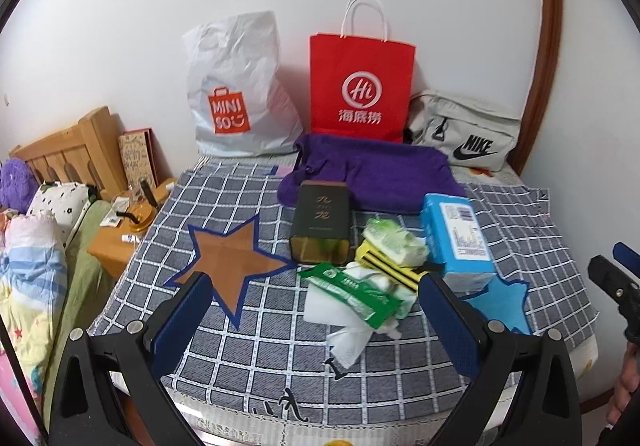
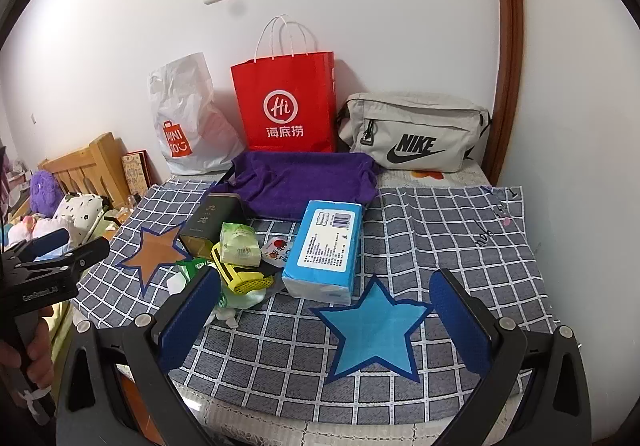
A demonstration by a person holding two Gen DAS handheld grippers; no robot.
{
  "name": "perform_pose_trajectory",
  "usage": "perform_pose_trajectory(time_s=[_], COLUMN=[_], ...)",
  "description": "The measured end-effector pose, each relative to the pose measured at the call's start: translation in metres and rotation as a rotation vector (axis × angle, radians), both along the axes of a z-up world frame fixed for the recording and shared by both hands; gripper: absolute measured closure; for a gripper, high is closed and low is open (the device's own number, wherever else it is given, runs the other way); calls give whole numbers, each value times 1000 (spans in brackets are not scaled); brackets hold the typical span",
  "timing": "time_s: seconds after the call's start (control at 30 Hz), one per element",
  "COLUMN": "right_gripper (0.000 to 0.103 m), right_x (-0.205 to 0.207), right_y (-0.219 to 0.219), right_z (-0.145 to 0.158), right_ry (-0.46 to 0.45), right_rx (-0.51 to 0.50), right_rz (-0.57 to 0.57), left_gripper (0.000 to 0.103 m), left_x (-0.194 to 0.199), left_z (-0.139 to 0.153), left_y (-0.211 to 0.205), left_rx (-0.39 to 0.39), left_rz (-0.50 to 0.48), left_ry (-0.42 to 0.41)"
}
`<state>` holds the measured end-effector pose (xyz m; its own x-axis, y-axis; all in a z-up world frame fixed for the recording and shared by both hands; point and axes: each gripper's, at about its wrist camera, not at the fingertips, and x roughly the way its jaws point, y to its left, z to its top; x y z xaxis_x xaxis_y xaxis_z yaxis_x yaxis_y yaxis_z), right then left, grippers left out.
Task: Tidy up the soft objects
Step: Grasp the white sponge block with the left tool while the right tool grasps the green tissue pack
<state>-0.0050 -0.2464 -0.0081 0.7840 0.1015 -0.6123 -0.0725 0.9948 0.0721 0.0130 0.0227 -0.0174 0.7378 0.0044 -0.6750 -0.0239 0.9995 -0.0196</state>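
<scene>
A purple towel lies at the back of the checked cloth. In front of it lie a blue tissue pack, green tissue packets, loose white tissue, a yellow mesh item and a dark tin box. My left gripper is open and empty, above the green packet. My right gripper is open and empty, above the blue star. A brown star is on the left.
A white Miniso bag, a red paper bag and a grey Nike pouch stand against the wall. A wooden bed and nightstand are to the left.
</scene>
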Motion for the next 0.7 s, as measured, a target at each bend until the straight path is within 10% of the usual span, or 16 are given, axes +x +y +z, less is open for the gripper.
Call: perform_pose_trajectory(time_s=[0.7], right_gripper=[1], right_x=[56], right_y=[17], right_z=[-75], right_ry=[111], right_rx=[-2], right_rz=[84], left_gripper=[0], left_x=[50], left_z=[-102], left_y=[-9], left_rx=[9], left_rz=[-78], left_ry=[201])
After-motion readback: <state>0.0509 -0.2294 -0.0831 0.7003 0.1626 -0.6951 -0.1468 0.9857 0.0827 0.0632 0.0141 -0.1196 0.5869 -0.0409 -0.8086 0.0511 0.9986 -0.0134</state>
